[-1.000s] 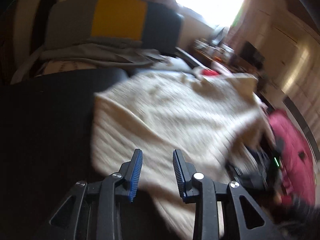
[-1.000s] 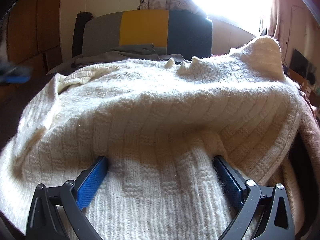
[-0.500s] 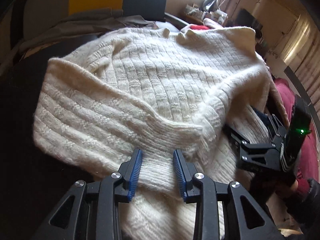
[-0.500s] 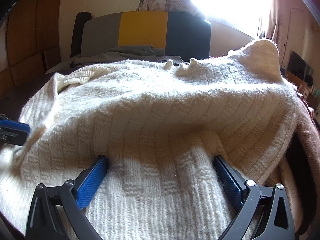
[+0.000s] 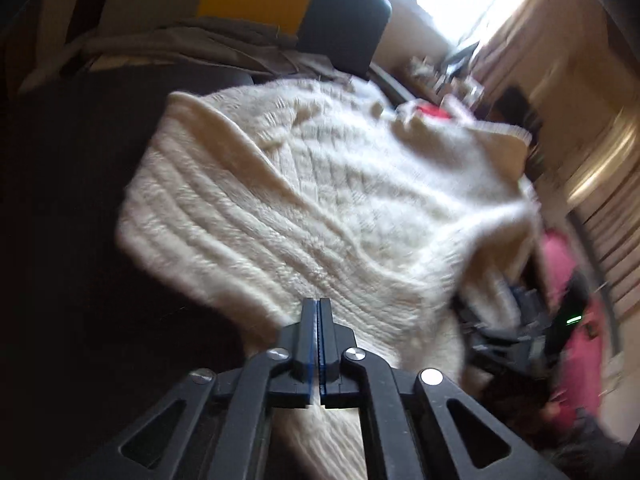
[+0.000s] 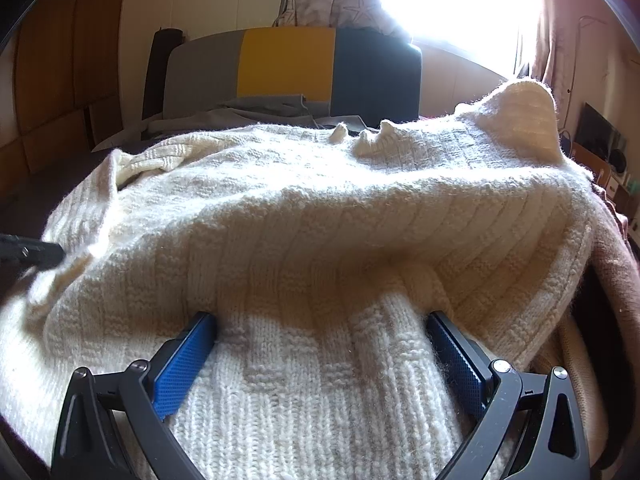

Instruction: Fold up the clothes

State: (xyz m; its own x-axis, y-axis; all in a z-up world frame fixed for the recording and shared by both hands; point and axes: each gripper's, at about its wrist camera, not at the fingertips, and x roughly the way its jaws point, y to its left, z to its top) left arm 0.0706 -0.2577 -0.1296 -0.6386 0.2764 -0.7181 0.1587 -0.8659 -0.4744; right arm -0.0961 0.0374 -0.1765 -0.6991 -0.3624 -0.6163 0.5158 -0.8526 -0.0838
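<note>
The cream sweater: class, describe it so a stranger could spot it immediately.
Find the headboard with grey, yellow and navy panels; before it lies a dark bed. Spread there is the cream sweater, thick and ribbed, unlike the thin grey cloth behind.

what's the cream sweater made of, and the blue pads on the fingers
Sweater: thick knitted yarn, probably wool or a blend; ribbed stitches and a fuzzy surface show. Blue pads: likely rubber or soft plastic, matte, with a fine dotted grip texture.
</note>
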